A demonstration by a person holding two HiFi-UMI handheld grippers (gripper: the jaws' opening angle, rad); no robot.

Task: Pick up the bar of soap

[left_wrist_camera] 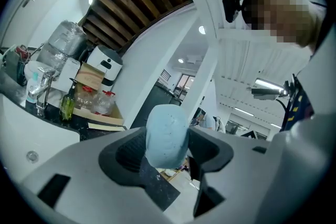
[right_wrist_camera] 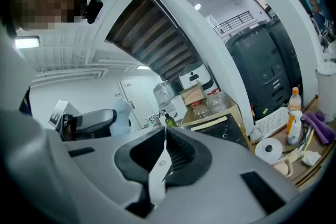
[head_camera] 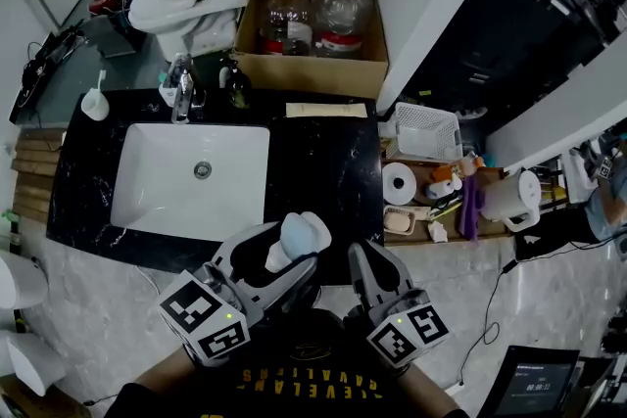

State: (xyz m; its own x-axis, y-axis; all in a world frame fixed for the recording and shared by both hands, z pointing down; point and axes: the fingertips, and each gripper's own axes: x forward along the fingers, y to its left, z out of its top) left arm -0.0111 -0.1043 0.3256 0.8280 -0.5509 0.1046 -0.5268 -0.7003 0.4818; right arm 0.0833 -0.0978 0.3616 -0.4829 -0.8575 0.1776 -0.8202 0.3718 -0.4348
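Observation:
A pale blue bar of soap [head_camera: 306, 232] stands on end between the jaws of my left gripper [head_camera: 294, 248], which is shut on it. It is held up in the air over the front edge of the black counter [head_camera: 323, 162]. In the left gripper view the soap [left_wrist_camera: 166, 131] fills the gap between both dark pads of the left gripper [left_wrist_camera: 167, 143]. My right gripper [head_camera: 364, 257] hovers just to its right, shut with nothing in it; its jaw tips meet in the right gripper view [right_wrist_camera: 164, 136]. That view also shows the soap [right_wrist_camera: 122, 115] off to the left.
A white sink [head_camera: 147, 201] with a faucet [head_camera: 182, 93] is set into the counter's left half. Behind are a toilet [head_camera: 176, 5] and a cardboard box [head_camera: 313, 64] with water bottles. A low shelf on the right carries a paper roll [head_camera: 399, 183], a white basket [head_camera: 427, 130] and a kettle [head_camera: 509, 199].

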